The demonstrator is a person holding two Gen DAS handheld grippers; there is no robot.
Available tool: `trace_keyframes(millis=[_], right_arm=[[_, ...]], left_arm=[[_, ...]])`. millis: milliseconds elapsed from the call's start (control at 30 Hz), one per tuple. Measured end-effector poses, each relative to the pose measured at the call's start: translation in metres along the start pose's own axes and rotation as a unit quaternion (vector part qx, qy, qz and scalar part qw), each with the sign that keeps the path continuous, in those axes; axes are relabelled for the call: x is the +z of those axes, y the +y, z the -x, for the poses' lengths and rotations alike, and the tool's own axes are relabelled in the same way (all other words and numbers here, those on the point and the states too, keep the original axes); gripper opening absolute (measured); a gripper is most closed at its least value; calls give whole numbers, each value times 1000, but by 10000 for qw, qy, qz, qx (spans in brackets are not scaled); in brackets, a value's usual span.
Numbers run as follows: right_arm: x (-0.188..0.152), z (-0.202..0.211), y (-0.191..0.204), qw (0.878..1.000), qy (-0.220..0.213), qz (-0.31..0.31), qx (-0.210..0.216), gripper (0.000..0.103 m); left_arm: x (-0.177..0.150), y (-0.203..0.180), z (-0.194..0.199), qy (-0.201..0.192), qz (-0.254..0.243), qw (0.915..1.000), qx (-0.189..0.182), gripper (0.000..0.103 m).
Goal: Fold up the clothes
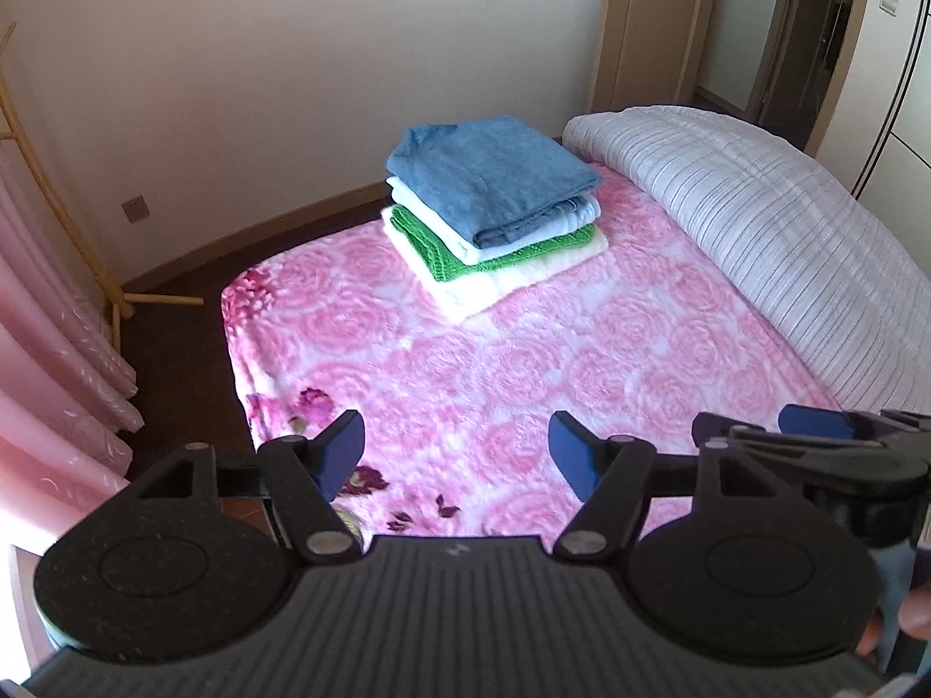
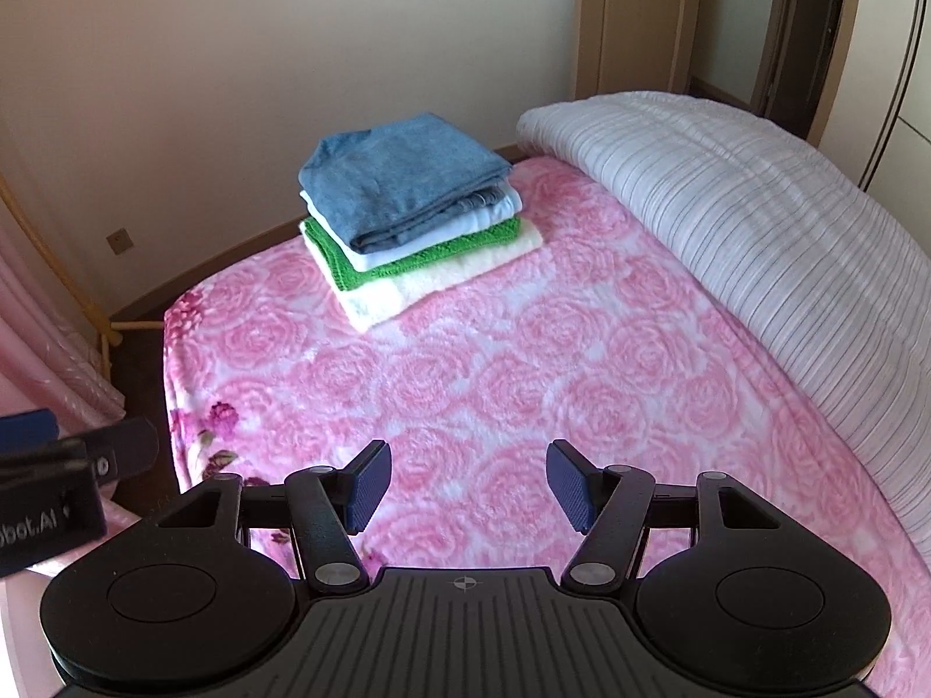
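Note:
A stack of folded clothes [image 1: 494,215] lies at the far end of the bed: a blue-grey piece [image 1: 491,171] on top, then white, green [image 1: 454,259] and cream pieces. It also shows in the right wrist view [image 2: 413,215]. My left gripper [image 1: 457,453] is open and empty above the near part of the pink rose blanket [image 1: 523,360]. My right gripper [image 2: 465,485] is open and empty, also above the blanket [image 2: 494,360]. Each gripper shows at the other view's edge, the right one [image 1: 814,442] and the left one [image 2: 58,465].
A rolled striped white quilt [image 1: 768,221] lies along the bed's right side, also in the right wrist view [image 2: 756,221]. Pink curtains [image 1: 52,360] and a wooden rack [image 1: 87,256] stand left of the bed. A door [image 1: 646,17] is at the back right.

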State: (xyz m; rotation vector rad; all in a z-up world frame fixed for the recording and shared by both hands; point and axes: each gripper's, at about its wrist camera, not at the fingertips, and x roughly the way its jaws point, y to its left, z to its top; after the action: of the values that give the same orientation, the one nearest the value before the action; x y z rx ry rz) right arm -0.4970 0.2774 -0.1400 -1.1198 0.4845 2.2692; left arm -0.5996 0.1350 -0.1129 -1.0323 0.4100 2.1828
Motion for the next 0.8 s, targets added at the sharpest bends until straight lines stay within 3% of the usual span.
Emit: trace_keyframes(millis=[133,800], right_arm=[[7,-9,-8,10000,72,59,33,63],[41,-61,-49,9991,360,178,117,63]], left_arm=[[-1,-8,-9,-10,-61,9998,178,63],[28,-48,-70,345,44,9992,184,63]])
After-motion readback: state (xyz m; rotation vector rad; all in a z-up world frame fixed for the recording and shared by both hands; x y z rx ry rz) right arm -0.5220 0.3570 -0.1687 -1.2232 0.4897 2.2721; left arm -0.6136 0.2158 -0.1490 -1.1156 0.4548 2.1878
